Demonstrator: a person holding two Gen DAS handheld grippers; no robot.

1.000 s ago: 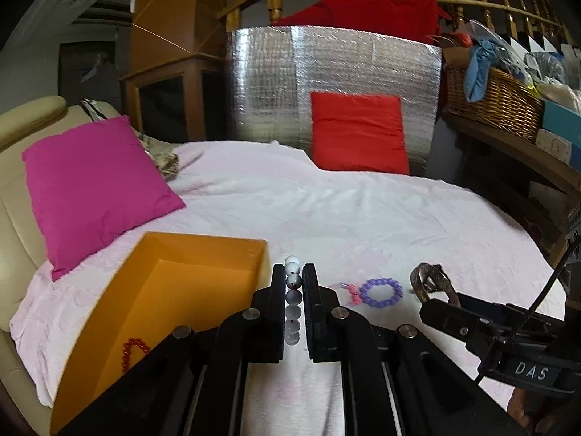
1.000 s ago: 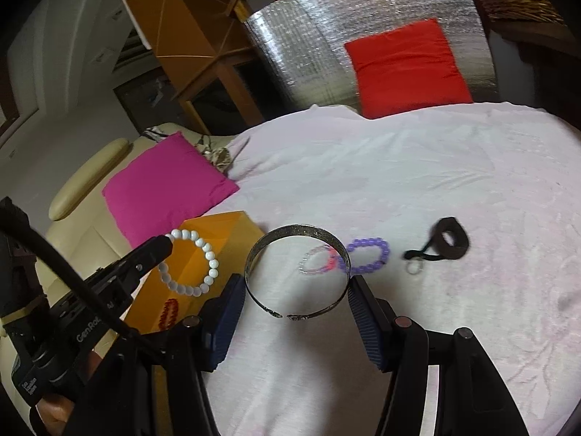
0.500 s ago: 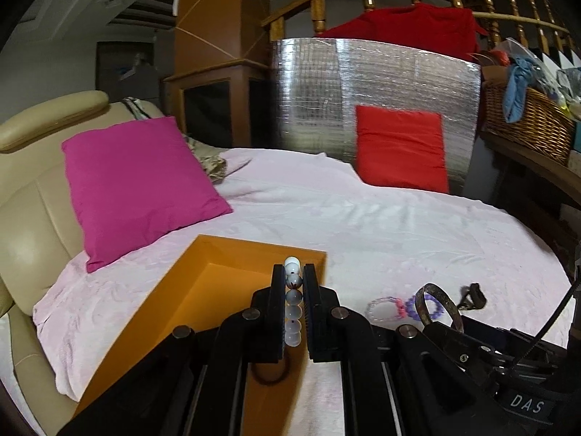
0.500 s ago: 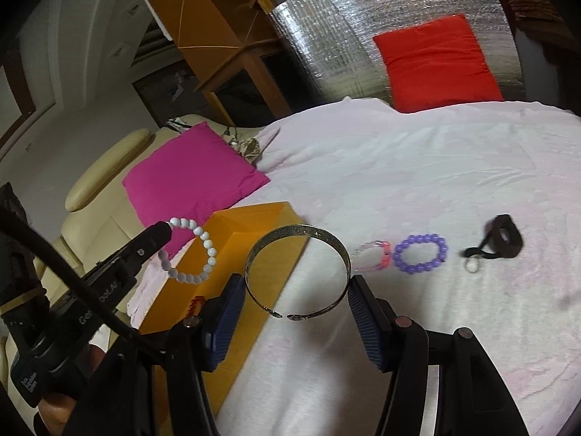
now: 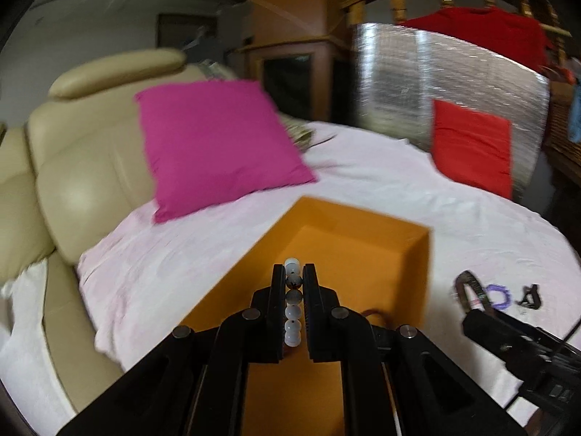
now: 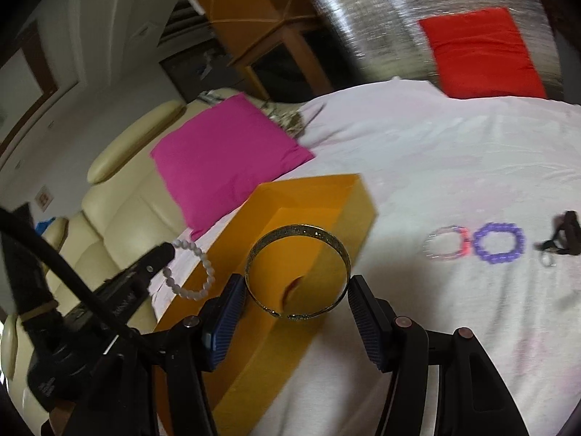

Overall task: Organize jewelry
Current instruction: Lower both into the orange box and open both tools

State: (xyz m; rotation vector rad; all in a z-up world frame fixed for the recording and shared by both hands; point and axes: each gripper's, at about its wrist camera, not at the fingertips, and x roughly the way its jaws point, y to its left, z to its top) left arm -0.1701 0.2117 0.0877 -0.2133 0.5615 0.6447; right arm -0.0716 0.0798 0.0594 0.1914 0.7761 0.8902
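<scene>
Two grippers hang over the open orange box (image 6: 319, 196) on the pink-white sheet (image 6: 435, 152): the right gripper (image 6: 296, 299) clamps a brass bangle (image 6: 296, 238) between its pads, the left gripper (image 5: 293, 283) pinches a white bead bracelet (image 5: 292, 327).

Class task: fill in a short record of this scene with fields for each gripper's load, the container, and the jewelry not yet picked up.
left gripper: shut on white beaded bracelet
right gripper: holding gold metal bangle
container: open orange box, below both grippers
left on pink sheet: purple beaded bracelet, pink-and-clear bracelet, dark strap item
</scene>
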